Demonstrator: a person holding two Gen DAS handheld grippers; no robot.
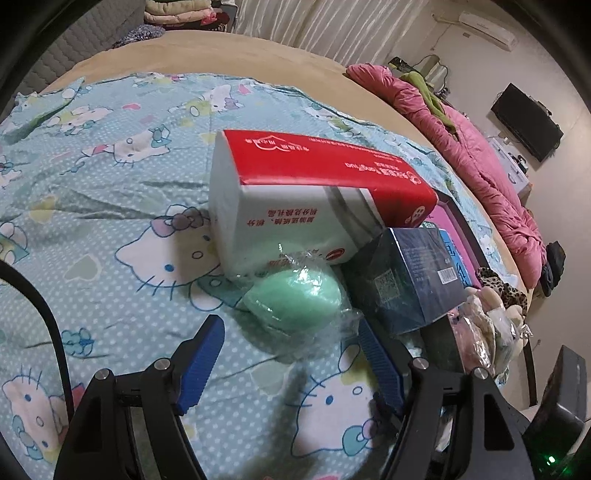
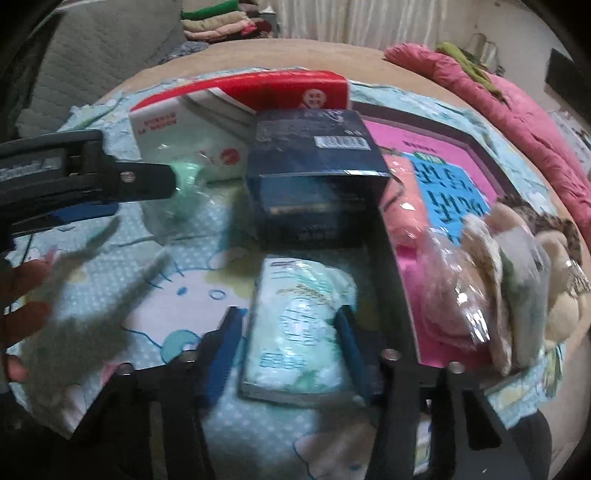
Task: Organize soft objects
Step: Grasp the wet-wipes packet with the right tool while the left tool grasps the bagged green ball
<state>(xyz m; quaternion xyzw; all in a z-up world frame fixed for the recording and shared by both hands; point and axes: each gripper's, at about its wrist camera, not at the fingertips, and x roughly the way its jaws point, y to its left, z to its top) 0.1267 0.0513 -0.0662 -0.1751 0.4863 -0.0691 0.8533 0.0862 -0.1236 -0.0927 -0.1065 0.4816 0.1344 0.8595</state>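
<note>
Right wrist view — two boxes (image 2: 314, 177), one tissue pack (image 2: 299, 328) — gripped.

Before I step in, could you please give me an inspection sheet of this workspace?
Surface: bed under a cartoon-cat sheet, rumpled.
Job's things: wrapped green sponge, tissue pack, bagged plush toys.
Clutter: red-white box, dark blue box, pink book.
Grippers: left gripper open, green sponge at its fingertips; right gripper flanks the tissue pack, contact unclear.
Cables: black cable at left edge.
Surroundings: pink quilt, folded clothes, curtain.
</note>
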